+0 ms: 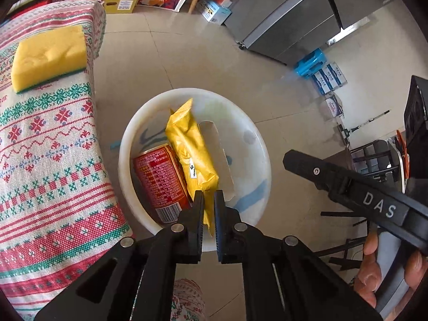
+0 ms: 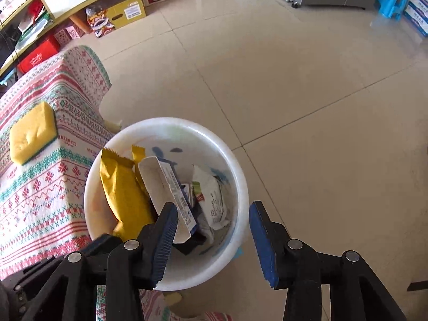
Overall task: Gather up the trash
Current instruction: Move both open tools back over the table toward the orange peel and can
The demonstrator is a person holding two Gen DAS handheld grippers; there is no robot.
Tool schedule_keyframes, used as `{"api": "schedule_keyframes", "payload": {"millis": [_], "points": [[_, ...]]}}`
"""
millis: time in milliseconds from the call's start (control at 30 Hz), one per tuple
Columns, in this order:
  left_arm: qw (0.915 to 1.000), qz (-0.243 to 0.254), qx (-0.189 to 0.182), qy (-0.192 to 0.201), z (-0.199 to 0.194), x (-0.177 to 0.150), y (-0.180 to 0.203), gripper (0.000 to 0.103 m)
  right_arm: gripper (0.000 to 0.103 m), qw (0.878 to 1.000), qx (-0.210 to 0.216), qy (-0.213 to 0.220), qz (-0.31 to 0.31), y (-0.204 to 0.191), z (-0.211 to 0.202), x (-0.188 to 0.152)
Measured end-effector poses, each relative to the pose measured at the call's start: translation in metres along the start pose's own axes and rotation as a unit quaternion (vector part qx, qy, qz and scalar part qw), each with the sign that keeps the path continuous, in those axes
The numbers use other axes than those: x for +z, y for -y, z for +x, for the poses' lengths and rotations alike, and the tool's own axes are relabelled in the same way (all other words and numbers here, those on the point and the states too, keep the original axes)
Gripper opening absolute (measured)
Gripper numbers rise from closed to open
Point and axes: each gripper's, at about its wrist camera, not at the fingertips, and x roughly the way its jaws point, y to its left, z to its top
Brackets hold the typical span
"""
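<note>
Between left fingers (image 1: 200, 208), glossy crinkled yellow wrapper (image 1: 194, 155) over bin (image 1: 256, 139).

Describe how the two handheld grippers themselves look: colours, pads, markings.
The left gripper is matte black plastic with ribbed black pads and round silver pivot pins on its linkage arms. The right gripper has the same black linkage and silver pins, but its ribbed pads are blue. Its black body carries white "DAS" lettering and a small screw. A bare hand grips its grey handle; no sleeve or cables show.
</note>
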Motion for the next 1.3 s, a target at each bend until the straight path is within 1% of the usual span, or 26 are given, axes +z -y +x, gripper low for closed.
{"api": "schedule_keyframes", "payload": {"millis": [67,100,167,233,300,433,500,567,667,733,800,900,933,1067,1133,1200,1233,1300], "points": [[1.0000,-0.002,0.001,0.002,0.000,-0.001,0.003,0.012,0.049,1.000,0.002,0.008,0.003,0.000,-0.003,0.001],[1.0000,0.000,0.003,0.004,-0.002,-0.002,0.004,0.015,0.049,1.000,0.003,0.010,0.003,0.000,-0.004,0.001],[0.9998,0.005,0.018,0.011,-0.011,-0.005,0.004,0.022,0.049,1.000,0.006,0.013,0.005,0.000,-0.005,0.002],[0.9990,0.013,0.032,0.027,-0.025,-0.013,0.004,0.030,0.049,1.000,0.007,0.015,0.007,0.000,-0.007,0.002],[0.9973,0.022,0.056,0.043,-0.040,-0.015,0.000,0.033,0.050,1.000,0.006,0.013,0.005,-0.003,-0.006,0.003],[0.9931,0.022,0.096,0.064,-0.070,-0.017,-0.017,0.033,0.052,1.000,0.002,0.013,-0.014,-0.017,-0.006,0.003],[0.9900,0.023,0.119,0.073,-0.086,-0.021,-0.029,0.033,0.057,0.999,0.000,0.021,-0.026,-0.026,-0.009,0.003],[0.9856,0.029,0.147,0.079,-0.104,-0.023,-0.041,0.033,0.064,0.999,-0.001,0.032,-0.042,-0.037,-0.013,0.002],[0.9787,0.021,0.182,0.093,-0.138,-0.027,-0.068,0.038,0.070,0.997,0.003,0.047,-0.069,-0.058,-0.019,0.002],[0.9745,0.008,0.200,0.102,-0.161,-0.031,-0.090,0.047,0.072,0.995,0.011,0.053,-0.083,-0.073,-0.022,0.001],[0.9696,-0.007,0.218,0.111,-0.185,-0.036,-0.114,0.050,0.072,0.994,0.026,0.053,-0.097,-0.088,-0.022,0.001],[0.9622,-0.048,0.236,0.126,-0.223,-0.041,-0.153,0.051,0.074,0.990,0.056,0.053,-0.116,-0.111,-0.022,-0.001],[0.9594,-0.064,0.242,0.129,-0.234,-0.042,-0.169,0.054,0.075,0.989,0.065,0.055,-0.120,-0.118,-0.022,-0.002],[0.9497,-0.128,0.248,0.143,-0.279,-0.055,-0.225,0.063,0.079,0.984,0.111,0.057,-0.130,-0.150,-0.023,-0.004],[0.9443,-0.170,0.242,0.145,-0.289,-0.065,-0.252,0.063,0.080,0.981,0.123,0.056,-0.141,-0.167,-0.023,-0.007],[0.9408,-0.207,0.229,0.140,-0.291,-0.075,-0.273,0.063,0.081,0.979,0.122,0.053,-0.154,-0.183,-0.020,-0.011],[0.9400,-0.217,0.226,0.135,-0.288,-0.079,-0.278,0.063,0.081,0.979,0.118,0.051,-0.160,-0.191,-0.018,-0.012],[0.9431,-0.211,0.226,0.123,-0.279,-0.084,-0.280,0.063,0.081,0.977,0.116,0.048,-0.170,-0.204,-0.015,-0.014]]}}
